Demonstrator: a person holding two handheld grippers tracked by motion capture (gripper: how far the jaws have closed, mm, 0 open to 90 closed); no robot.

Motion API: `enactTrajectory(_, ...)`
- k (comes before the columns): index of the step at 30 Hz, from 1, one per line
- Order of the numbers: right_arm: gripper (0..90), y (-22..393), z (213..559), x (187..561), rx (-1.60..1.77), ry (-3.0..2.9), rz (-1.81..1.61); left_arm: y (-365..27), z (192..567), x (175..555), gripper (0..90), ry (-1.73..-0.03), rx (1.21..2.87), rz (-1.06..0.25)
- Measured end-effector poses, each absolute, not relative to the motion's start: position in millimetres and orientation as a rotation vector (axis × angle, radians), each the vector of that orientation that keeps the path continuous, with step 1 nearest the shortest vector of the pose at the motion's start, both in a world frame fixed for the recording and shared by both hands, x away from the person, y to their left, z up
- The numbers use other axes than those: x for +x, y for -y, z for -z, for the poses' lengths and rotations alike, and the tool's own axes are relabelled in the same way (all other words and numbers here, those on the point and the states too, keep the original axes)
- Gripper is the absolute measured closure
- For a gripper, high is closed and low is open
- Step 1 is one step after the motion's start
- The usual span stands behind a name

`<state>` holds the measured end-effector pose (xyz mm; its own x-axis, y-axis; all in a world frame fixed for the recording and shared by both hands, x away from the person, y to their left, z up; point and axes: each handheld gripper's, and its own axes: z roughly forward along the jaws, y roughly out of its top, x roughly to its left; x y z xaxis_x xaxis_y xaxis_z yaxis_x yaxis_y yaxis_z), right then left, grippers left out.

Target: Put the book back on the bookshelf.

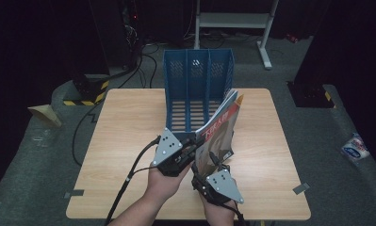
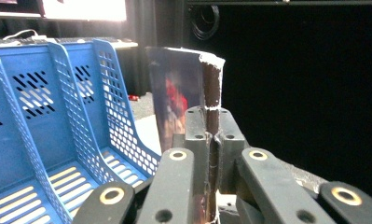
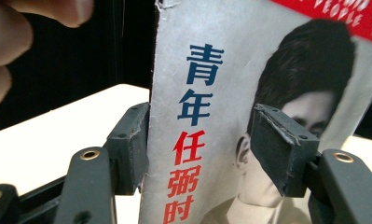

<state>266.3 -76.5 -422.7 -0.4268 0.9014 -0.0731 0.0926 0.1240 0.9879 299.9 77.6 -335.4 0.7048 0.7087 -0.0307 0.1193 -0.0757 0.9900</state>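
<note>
A magazine with a portrait and red and blue characters on its cover stands upright over the table, just in front of the right end of a blue three-slot file holder. My left gripper is shut on the magazine's lower edge; in the left gripper view the jaws pinch the magazine with the holder to the left. My right gripper sits below the magazine. In the right gripper view its jaws stand apart, with the cover passing slantwise through the gap.
The wooden table has bare room left and right of the holder. Fingers of a hand show at upper left in the right gripper view. On the floor are cables, a white frame and a white bag.
</note>
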Motion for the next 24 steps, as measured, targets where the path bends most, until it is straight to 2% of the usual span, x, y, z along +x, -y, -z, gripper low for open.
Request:
enactTrajectory(16,38.2,65.5,453.3,268.3,0.944,-1.757,-1.349,-85.3,365.1,293.8,86.2,-0.634,1.663,-0.565)
enactTrajectory(24,35.1,60.6,462.0,265.6,0.920,-1.787,-1.343,-94.5,370.0,288.5,86.2,-0.622,1.635,-0.573)
